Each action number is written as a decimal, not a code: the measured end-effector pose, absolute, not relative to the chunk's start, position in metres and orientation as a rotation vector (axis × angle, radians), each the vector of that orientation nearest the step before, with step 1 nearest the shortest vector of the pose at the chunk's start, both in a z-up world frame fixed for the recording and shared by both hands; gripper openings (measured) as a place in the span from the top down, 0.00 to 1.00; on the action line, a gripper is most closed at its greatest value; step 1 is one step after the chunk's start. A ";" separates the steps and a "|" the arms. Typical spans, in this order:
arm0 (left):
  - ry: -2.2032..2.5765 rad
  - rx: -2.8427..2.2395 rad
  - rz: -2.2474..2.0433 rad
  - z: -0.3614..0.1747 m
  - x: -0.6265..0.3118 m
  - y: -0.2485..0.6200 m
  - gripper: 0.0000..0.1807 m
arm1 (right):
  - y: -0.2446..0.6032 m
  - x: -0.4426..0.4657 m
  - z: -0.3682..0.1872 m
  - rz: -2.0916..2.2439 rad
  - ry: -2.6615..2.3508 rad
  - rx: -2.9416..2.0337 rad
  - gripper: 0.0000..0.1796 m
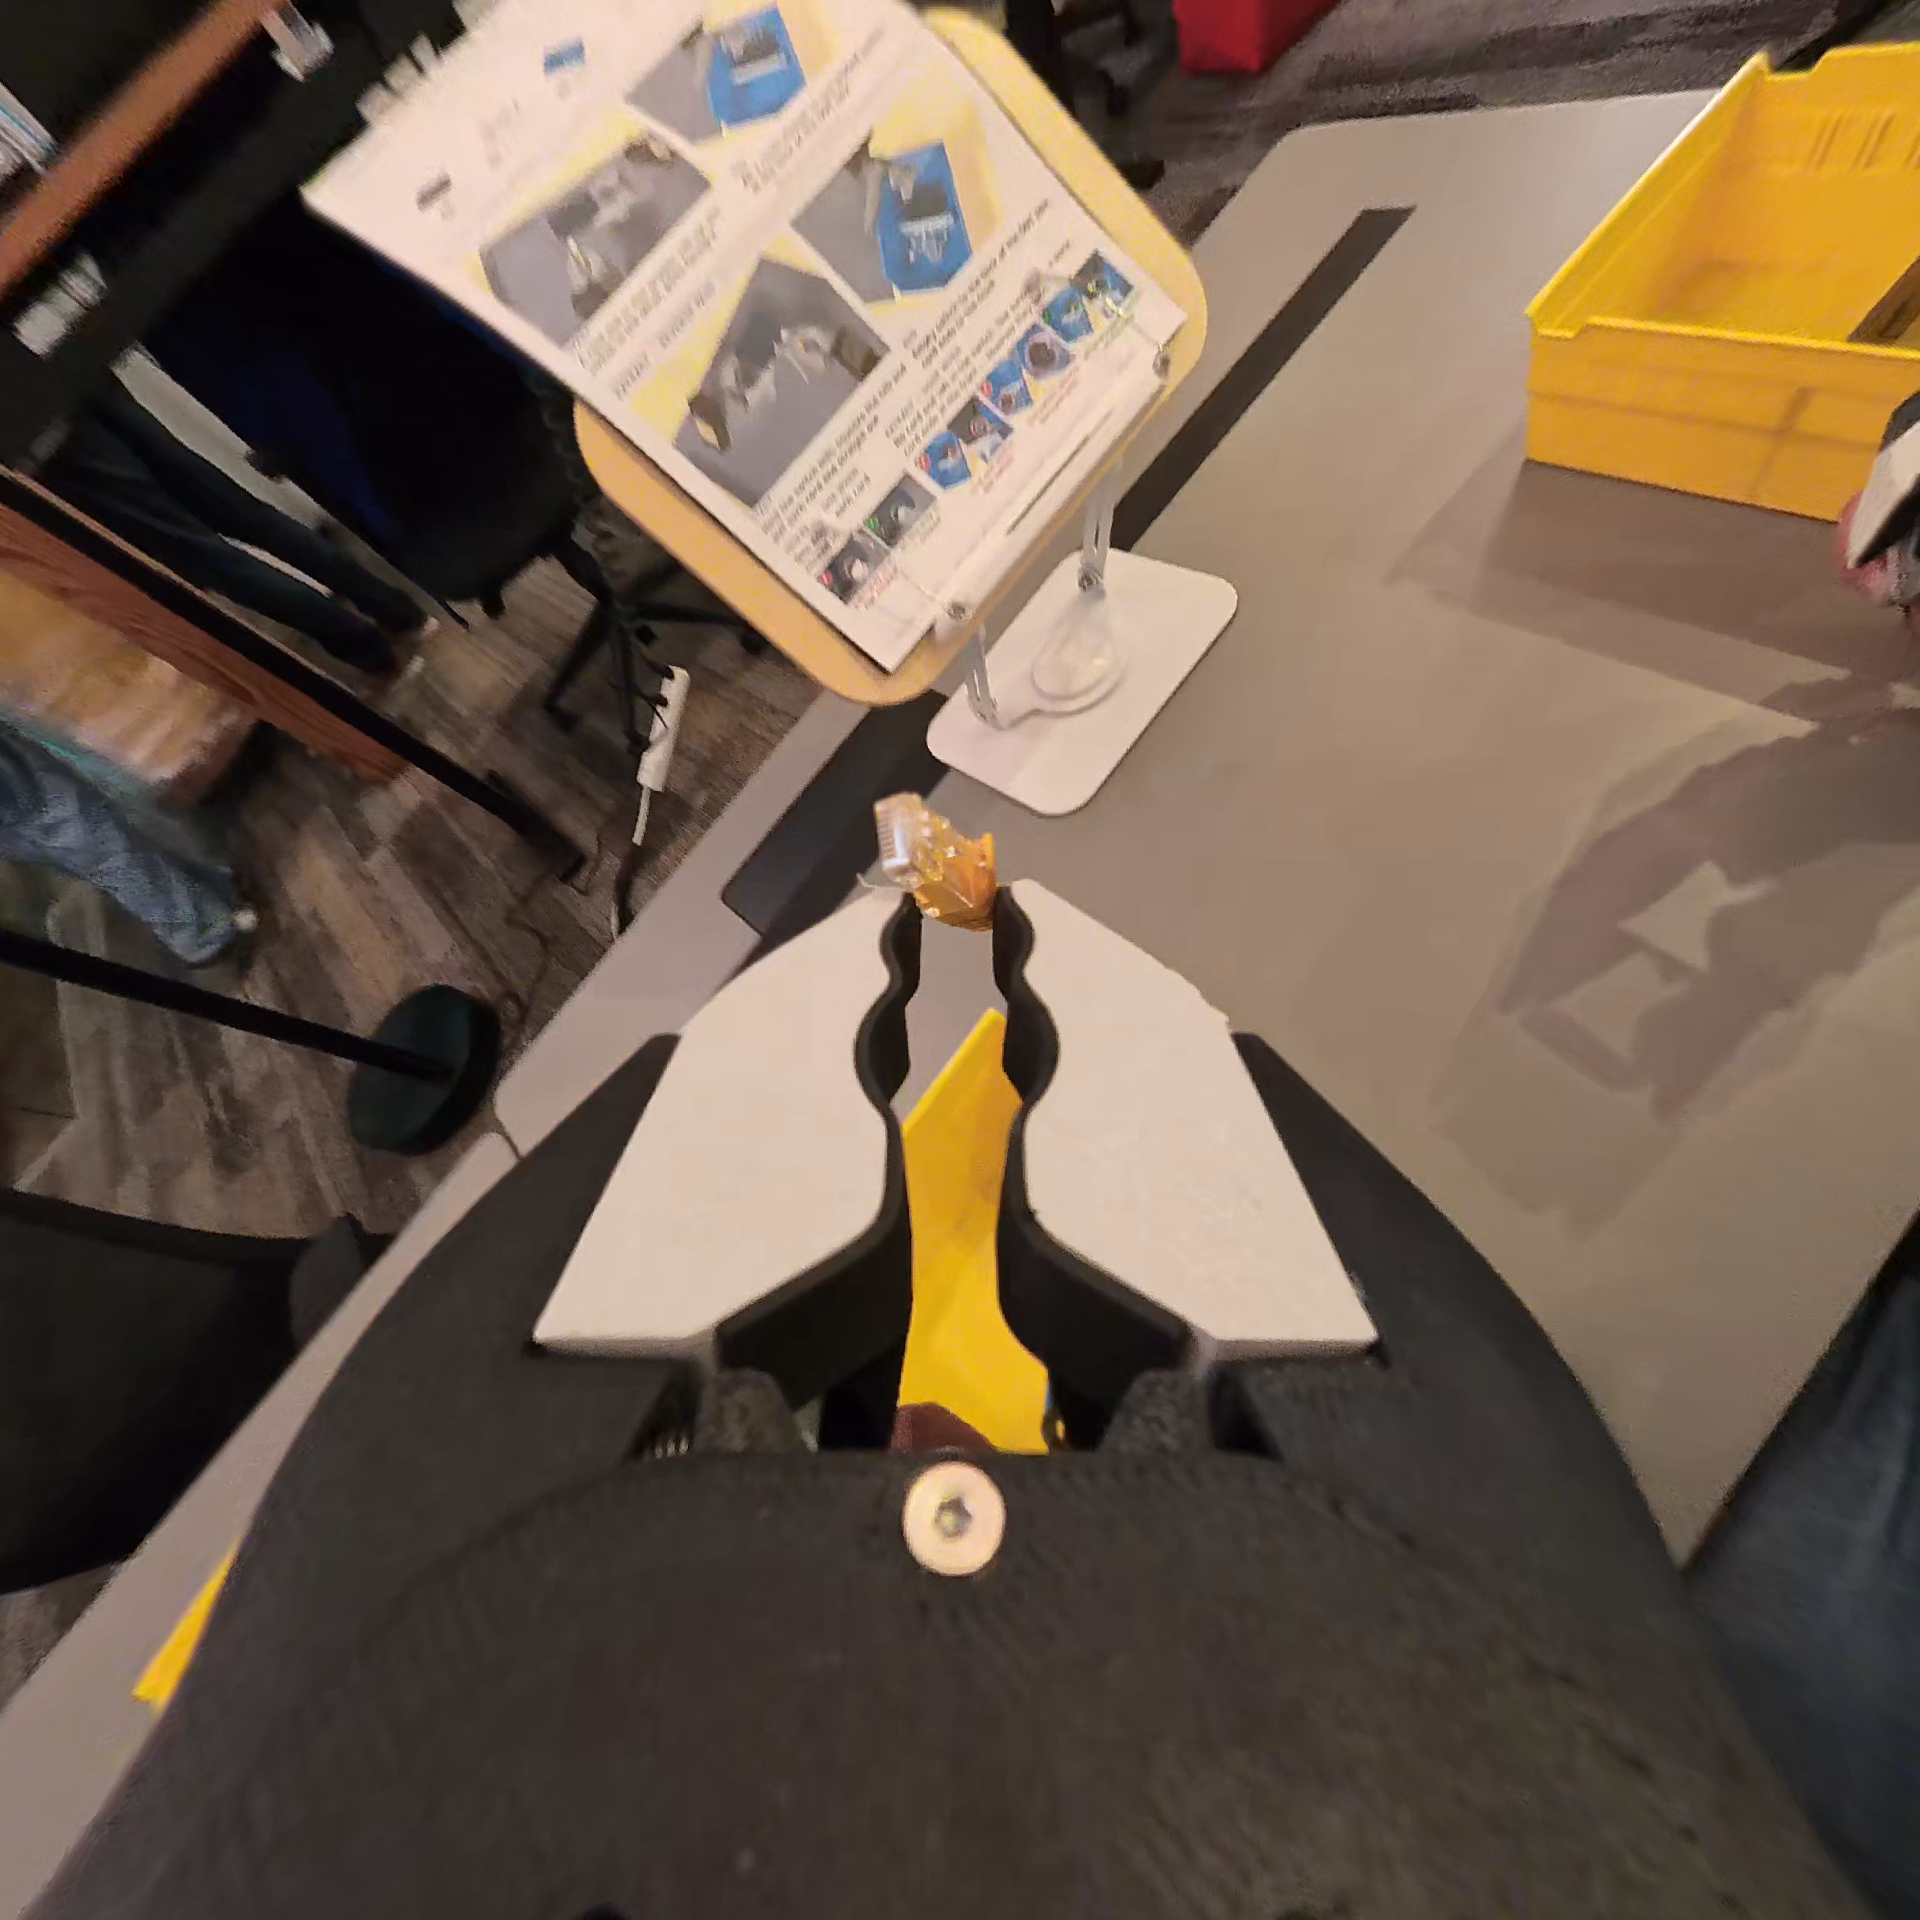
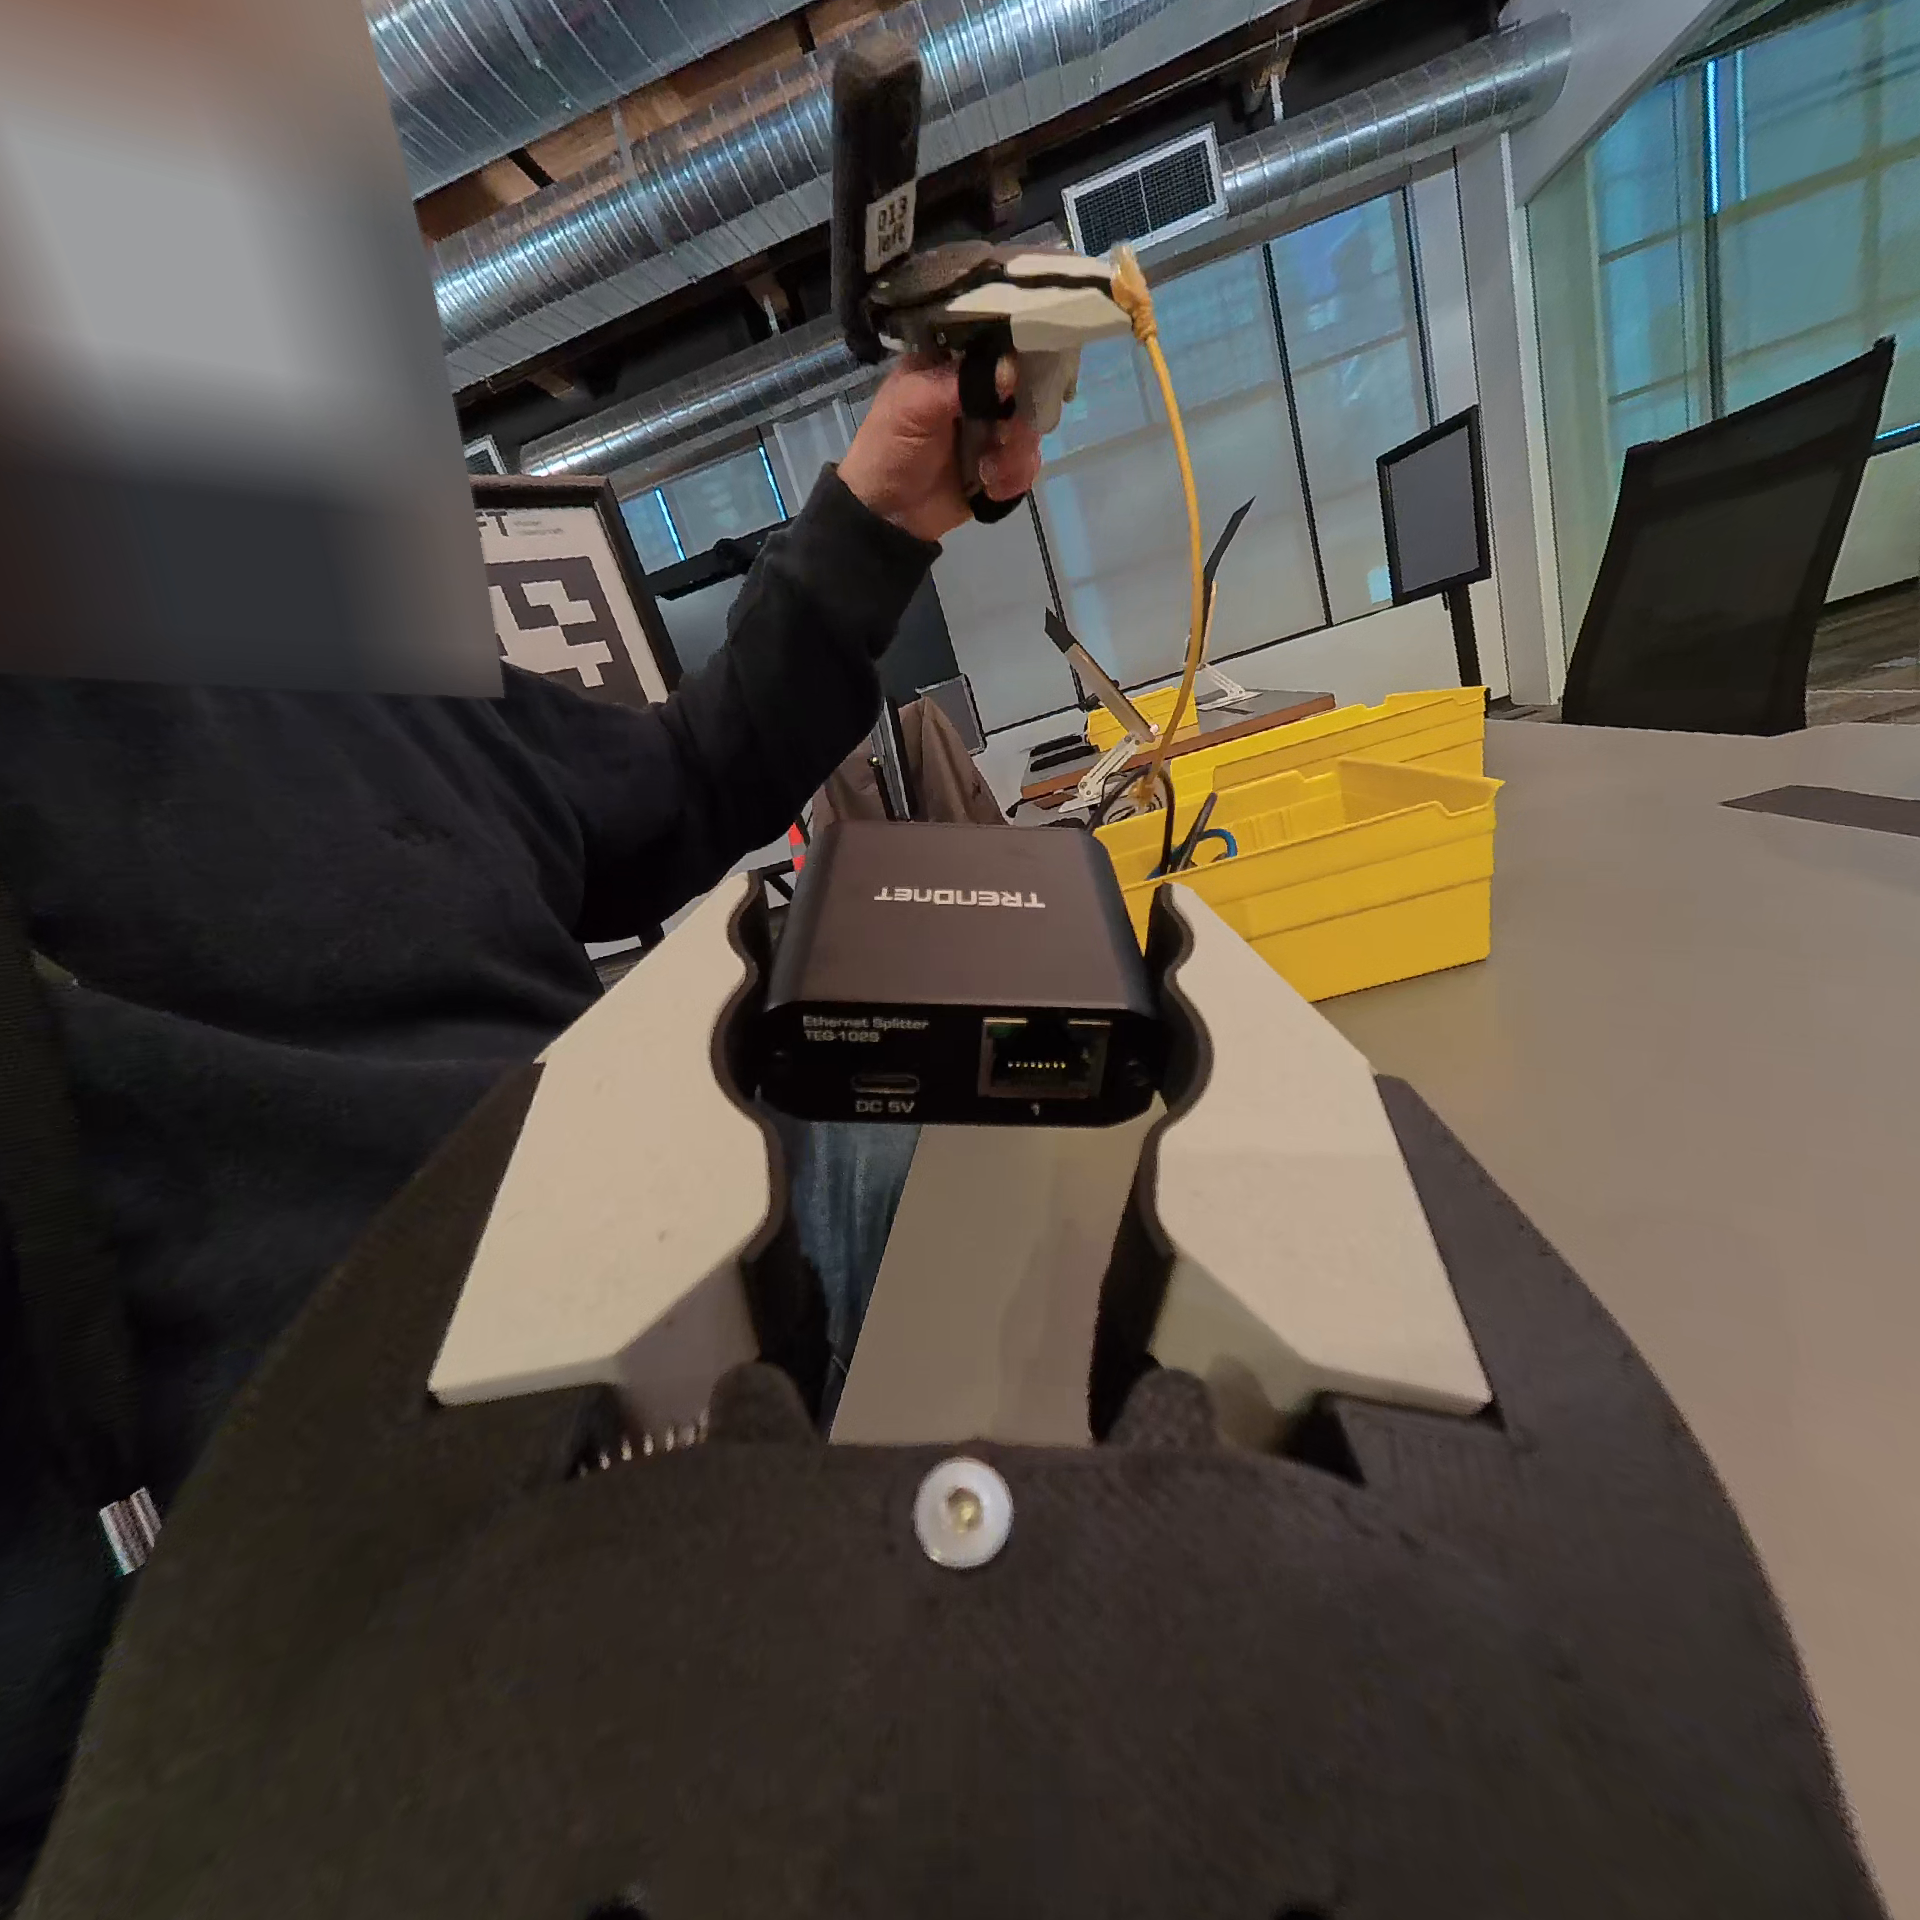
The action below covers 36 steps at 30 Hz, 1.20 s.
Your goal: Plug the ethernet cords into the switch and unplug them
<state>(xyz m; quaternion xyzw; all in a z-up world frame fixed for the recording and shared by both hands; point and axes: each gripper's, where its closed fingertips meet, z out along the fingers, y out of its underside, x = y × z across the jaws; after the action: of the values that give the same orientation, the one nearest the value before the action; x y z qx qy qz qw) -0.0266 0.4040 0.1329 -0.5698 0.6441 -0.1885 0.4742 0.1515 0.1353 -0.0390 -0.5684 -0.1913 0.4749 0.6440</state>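
My left gripper [image 1: 958,906] is shut on the yellow ethernet cord's plug [image 1: 930,857]; the clear connector sticks out past the fingertips, high above the grey table [image 1: 1455,831]. In the right wrist view the left gripper [image 2: 1117,275] is raised in a hand, and the yellow cord [image 2: 1190,540] hangs from it down into a yellow bin [image 2: 1351,873]. My right gripper [image 2: 961,925] is shut on the small black switch [image 2: 951,956], held above the table edge. Its empty ethernet port [image 2: 1042,1058] and a small power socket face the camera.
A tilted document stand [image 1: 790,312] with a printed sheet stands on a white base at the table's left edge. Another yellow bin [image 1: 1725,312] sits at the far right. More cables lie in the bin in the right wrist view. The person's dark sleeve [image 2: 727,707] crosses the left. The left gripper's tips are roughly 35 cm from the right gripper's.
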 end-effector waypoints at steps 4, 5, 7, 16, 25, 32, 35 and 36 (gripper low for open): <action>1.536 -1.300 -0.402 0.156 -0.014 0.395 0.93 | 0.134 0.153 -0.038 1.078 -0.428 -1.288 0.60; 1.515 -1.287 -0.403 0.160 -0.013 0.395 0.93 | 0.134 0.153 -0.038 1.077 -0.428 -1.287 0.60; 1.419 -1.278 -0.470 0.173 -0.015 0.401 0.93 | 0.133 0.153 -0.039 1.077 -0.428 -1.285 0.60; 1.039 -1.536 -0.905 0.112 -0.055 0.472 0.93 | 0.131 0.152 -0.038 1.083 -0.432 -1.278 0.60; 1.070 -1.392 -0.809 0.147 -0.051 0.456 0.93 | 0.135 0.152 -0.034 1.062 -0.438 -1.295 0.60; 1.527 -1.360 -0.880 0.112 0.028 0.358 0.93 | 0.135 0.151 -0.037 1.046 -0.443 -1.302 0.60; 1.791 -1.329 -0.823 0.065 0.071 0.314 0.93 | 0.131 0.151 -0.039 1.035 -0.450 -1.312 0.60; 1.872 -1.327 -0.851 0.050 0.084 0.298 0.93 | 0.130 0.152 -0.039 1.029 -0.451 -1.313 0.60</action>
<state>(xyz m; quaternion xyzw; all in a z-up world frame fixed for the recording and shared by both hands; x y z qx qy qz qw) 0.0844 0.2982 0.0504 -0.5099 0.7194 -0.3269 0.3400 0.1519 0.1302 -0.0391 -0.5779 -0.1986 0.4530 0.6491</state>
